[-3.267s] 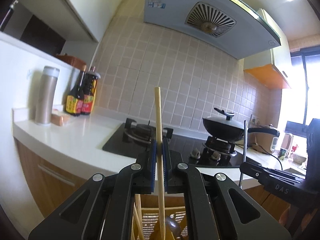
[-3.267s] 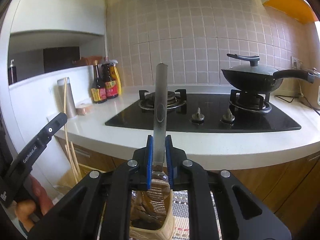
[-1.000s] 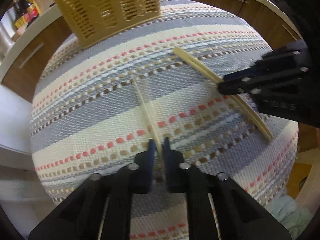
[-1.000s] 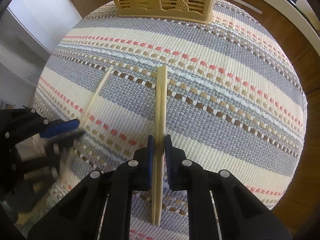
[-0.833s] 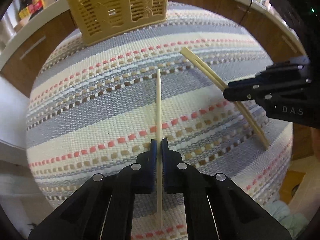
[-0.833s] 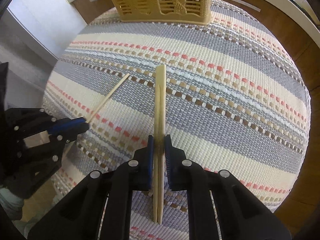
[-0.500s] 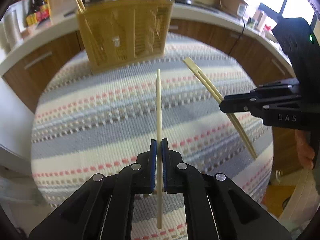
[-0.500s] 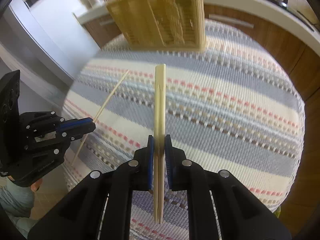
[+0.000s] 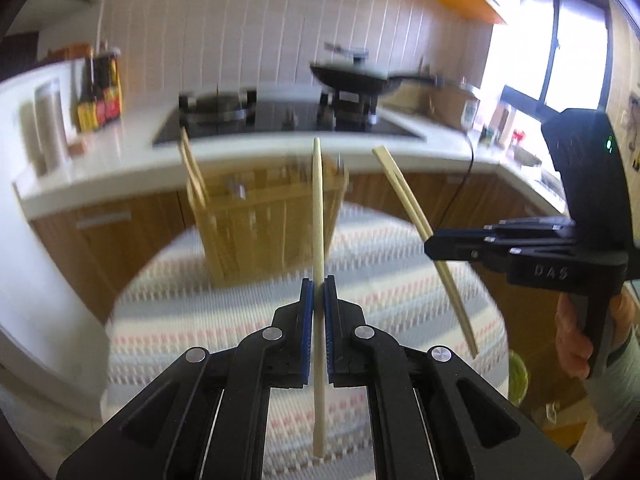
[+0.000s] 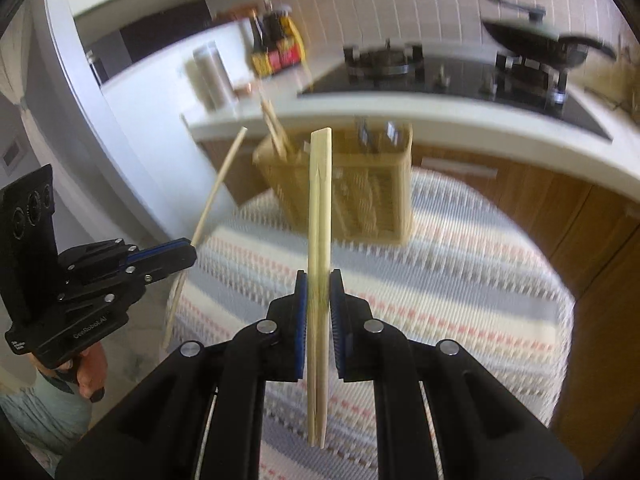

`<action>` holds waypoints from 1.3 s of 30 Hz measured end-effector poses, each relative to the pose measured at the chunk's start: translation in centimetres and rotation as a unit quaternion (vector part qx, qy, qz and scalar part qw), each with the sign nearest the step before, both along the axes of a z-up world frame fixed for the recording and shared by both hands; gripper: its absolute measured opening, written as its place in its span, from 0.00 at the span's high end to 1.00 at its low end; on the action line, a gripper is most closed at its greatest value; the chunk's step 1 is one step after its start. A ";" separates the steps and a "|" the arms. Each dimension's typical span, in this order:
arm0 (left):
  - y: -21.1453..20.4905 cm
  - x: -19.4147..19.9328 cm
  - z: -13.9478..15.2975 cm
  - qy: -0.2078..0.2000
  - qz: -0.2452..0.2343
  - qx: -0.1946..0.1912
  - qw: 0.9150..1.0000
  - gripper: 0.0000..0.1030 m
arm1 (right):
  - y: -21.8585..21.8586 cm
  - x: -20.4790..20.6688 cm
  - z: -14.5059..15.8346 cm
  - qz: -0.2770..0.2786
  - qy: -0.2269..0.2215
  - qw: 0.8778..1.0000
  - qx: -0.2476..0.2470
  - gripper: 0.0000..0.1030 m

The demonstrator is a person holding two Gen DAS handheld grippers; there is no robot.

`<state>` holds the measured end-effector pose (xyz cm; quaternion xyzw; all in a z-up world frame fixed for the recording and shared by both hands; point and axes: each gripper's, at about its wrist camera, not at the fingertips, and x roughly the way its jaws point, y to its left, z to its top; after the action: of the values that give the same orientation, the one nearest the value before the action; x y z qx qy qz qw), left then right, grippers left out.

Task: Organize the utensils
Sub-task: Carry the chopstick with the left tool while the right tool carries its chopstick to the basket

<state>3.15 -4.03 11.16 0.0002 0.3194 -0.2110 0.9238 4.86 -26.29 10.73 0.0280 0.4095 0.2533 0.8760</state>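
Striped woven mat (image 9: pixel 400 280), kitchen counter (image 9: pixel 120 160) behind, both fingers' pairs pinching chopsticks (image 9: pixel 318 240).

Single pale chopstick (image 9: pixel 318 216) clamped mid-length, clear of the striped mat (image 9: pixel 400 280). Joined chopstick pair (image 10: pixel 319 240) likewise. Tan slotted utensil basket (image 10: pixel 360 200) upright at mat's far edge, chopsticks inside.
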 end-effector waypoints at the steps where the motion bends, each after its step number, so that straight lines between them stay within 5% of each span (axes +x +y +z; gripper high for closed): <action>1: 0.2 0.3 1.1 -0.015 0.003 -0.009 1.000 0.97 | 0.0 0.3 0.9 -0.002 -0.012 1.000 0.006 0.91; 10: 0.3 3.6 6.7 -0.120 0.020 -0.087 0.989 0.97 | 0.2 3.1 7.3 -0.029 -0.118 0.992 0.040 0.91; 16: 0.0 6.5 7.9 -0.159 0.062 -0.113 0.979 0.97 | 0.8 6.2 8.7 -0.072 -0.189 0.979 0.008 0.91; 25: 0.3 11.8 4.6 -0.190 0.086 -0.165 0.964 0.97 | 1.5 11.9 6.9 -0.110 -0.255 0.961 0.005 0.91; 39: 0.1 14.9 -0.7 -0.226 0.113 -0.172 0.952 0.97 | 3.0 16.0 1.9 -0.086 -0.277 0.956 0.033 0.91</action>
<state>18.06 -3.98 10.51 -0.1468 0.0593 -0.1512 0.9757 20.84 -23.34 12.64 0.0206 0.1378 0.1883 0.9722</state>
